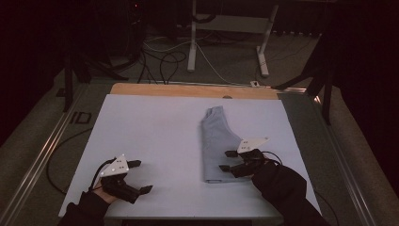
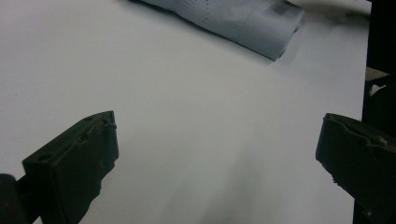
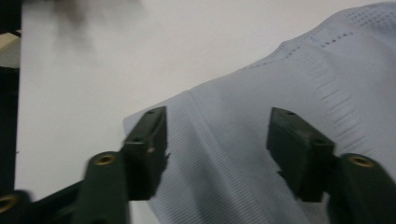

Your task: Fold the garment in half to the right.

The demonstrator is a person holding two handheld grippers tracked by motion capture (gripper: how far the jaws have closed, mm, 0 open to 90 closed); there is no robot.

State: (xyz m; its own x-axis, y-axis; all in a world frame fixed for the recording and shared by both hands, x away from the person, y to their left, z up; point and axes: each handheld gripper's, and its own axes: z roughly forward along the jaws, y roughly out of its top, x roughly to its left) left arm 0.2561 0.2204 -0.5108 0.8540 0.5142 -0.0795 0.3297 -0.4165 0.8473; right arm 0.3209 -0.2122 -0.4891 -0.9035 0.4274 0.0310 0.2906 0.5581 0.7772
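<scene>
Garment (image 1: 217, 141), pale blue-grey knit, folded lengthwise into a narrow strip, is laid on the right half of the white table surface (image 1: 155, 136), its long axis running away from the person and its near end close to the front edge. Ribbed and perforated knit panels are seen in the right gripper view (image 3: 299, 93). Right gripper (image 1: 229, 160) is held over the near right edge of the fold, jaws parted, with cloth seen below and between them but not pinched; nothing is gripped. Left gripper (image 1: 139, 176) is held low over bare table near the front left corner, well apart from the garment, jaws wide apart and empty; in the left gripper view the cloth's far end (image 2: 243, 18) is seen across open white surface. Step in hand is judged to be a release or re-grip at the near edge of the fold. For a clean result, the jaws are best lifted clear before any sideways travel, so that the top layer is not dragged and the fold not skewed; any new pinch is best taken on both layers at the edge, not on the upper one alone. Edges: the garment's near end lies close to the table's front edge, and its right side near the table's right edge. Open room: the whole left half of the table is available for spreading or a further fold.
</scene>
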